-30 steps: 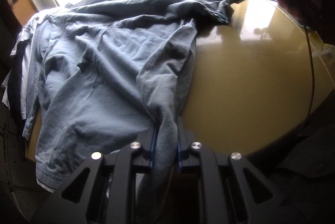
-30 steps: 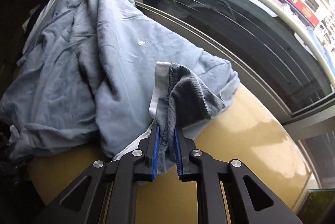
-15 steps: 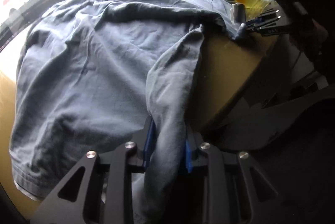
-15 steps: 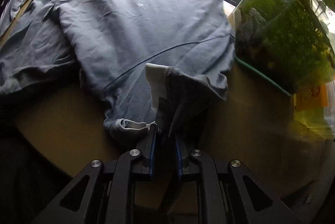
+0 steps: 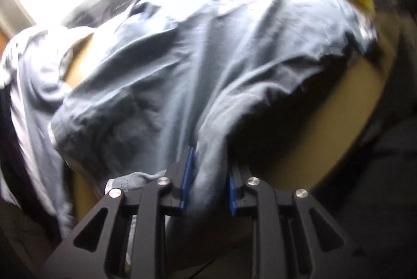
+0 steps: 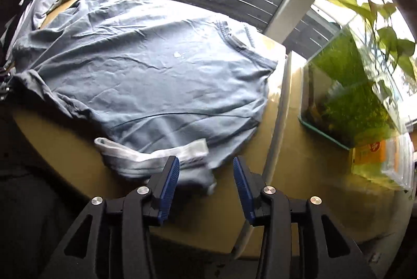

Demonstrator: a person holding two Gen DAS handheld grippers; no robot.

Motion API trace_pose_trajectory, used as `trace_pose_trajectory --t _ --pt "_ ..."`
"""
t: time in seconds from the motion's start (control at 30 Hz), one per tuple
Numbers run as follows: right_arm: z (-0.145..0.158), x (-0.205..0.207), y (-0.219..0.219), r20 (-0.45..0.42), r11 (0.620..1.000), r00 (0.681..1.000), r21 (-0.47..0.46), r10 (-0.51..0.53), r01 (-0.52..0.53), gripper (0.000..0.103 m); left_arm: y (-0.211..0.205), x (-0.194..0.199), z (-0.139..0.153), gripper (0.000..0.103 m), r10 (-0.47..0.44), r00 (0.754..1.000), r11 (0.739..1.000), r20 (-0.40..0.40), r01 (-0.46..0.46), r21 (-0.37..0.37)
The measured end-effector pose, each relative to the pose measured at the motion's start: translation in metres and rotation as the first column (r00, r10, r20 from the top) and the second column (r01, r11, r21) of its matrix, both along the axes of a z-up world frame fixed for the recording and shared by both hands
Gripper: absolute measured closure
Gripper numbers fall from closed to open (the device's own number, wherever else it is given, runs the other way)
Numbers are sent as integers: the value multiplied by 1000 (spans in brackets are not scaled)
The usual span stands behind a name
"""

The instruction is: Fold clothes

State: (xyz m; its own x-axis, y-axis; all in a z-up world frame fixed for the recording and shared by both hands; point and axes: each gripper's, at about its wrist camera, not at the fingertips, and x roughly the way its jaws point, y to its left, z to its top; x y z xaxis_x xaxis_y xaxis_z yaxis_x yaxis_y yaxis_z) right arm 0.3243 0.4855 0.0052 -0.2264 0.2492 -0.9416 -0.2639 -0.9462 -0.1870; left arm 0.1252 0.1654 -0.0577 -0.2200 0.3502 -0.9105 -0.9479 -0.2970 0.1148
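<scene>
My right tool (image 6: 206, 185) is opening, shirt (image 6: 156, 75) released flat on the counter (image 6: 52, 130); left tool (image 5: 208, 182), closing, clamps its edge to spread it.

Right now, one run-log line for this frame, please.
blue shirt spread on table | left gripper jaws closing on cloth | right gripper jaws opening, sleeve released

Plain grey-blue shirt (image 6: 161, 75), tan table (image 6: 65, 133), green-planted glass tank (image 6: 346, 96)
</scene>
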Motion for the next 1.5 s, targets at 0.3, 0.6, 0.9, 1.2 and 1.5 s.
trace_pose_trajectory --t 0.3,0.6,0.9,1.2,1.5 --pt "-58 -74 -15 -23 979 998 -197 50 -54 57 -29 9 1 80 -107 991 993 77 104 52" --pt "-76 48 -56 147 968 984 -212 -103 133 55 -90 48 86 49 -244 939 930 244 156 332" --pt "-35 2 -53 -23 985 1000 -174 13 -17 53 -1 -6 -2 57 98 994 995 40 -99 19" --pt "-81 -73 -20 -51 979 996 -187 76 -84 44 -3 25 -10 49 30 994 999 104 -33 33" --pt "-57 9 -47 42 955 975 -216 217 -203 34 -14 -34 46 48 275 937 948 215 -302 104"
